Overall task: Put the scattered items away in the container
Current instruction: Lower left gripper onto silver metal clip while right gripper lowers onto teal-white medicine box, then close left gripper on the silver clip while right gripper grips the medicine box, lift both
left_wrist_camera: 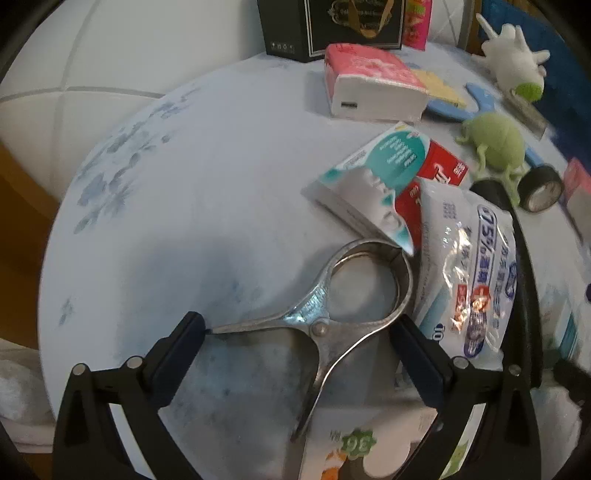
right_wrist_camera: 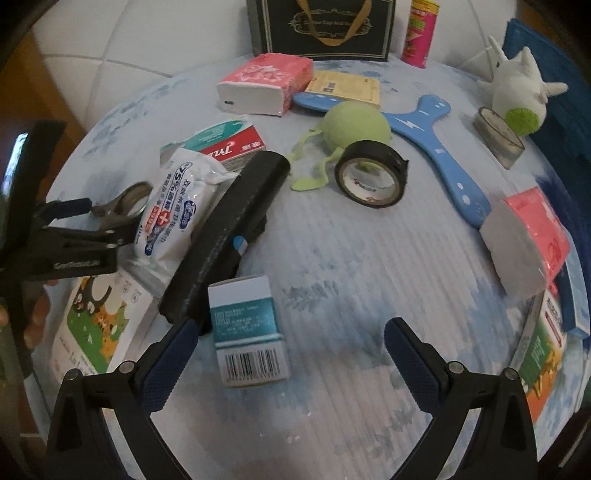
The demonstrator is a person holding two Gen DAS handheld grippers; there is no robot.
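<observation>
A metal clamp tool with a ring end lies on the round blue-patterned table. My left gripper is open with its fingers on either side of the tool, which also shows in the right wrist view. A wipes packet lies just right of it. My right gripper is open and empty above the table, with a teal-and-white box beside its left finger. A black long case, a black tape roll and a green plush lie further out.
A pink tissue pack, a blue boomerang, a white plush, a second pink pack and a toothpaste box are scattered about. A dark gift bag and a pink can stand at the back.
</observation>
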